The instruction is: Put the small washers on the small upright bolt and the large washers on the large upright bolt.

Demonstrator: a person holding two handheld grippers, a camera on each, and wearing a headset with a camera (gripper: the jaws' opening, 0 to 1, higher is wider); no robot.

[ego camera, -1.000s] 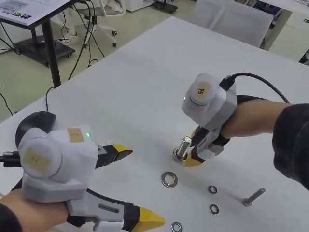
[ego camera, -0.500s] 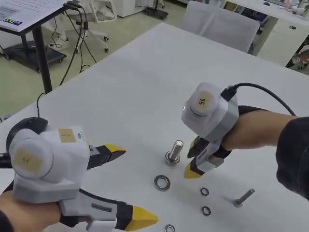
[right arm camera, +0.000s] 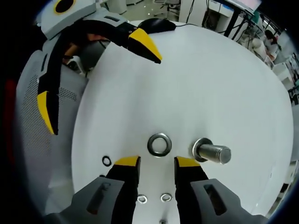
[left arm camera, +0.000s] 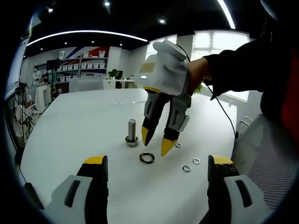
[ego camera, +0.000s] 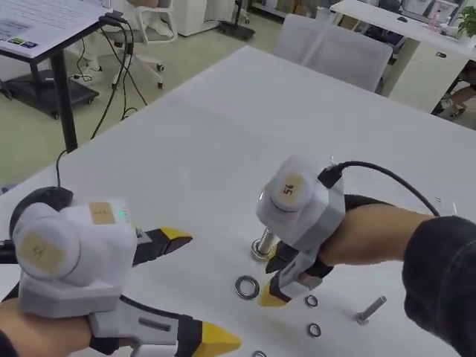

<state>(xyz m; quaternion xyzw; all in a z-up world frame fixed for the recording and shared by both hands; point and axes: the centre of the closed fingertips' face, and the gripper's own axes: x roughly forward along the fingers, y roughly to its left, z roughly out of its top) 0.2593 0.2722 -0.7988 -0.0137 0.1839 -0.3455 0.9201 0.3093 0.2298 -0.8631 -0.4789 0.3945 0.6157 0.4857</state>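
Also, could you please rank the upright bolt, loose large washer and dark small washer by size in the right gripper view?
Upright bolt, though its tip nears the camera
Loose large washer
Dark small washer

Large bolt (left arm camera: 132, 131) stands upright, large washer (ego camera: 247, 286) beside it; small bolt (ego camera: 370, 310) lies near small washers (ego camera: 314, 329).

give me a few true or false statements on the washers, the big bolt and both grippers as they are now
1. The loose large washer lies flat on the table beside the large bolt. True.
2. The right gripper is clamped on that washer. False: its jaws are apart and empty, and the washer lies just ahead of their tips.
3. The left gripper has its jaws shut. False: they are wide open.
4. The large bolt stands upright with a base washer round its foot. True.
5. The small washers are stacked on the large bolt. False: they lie loose on the table.
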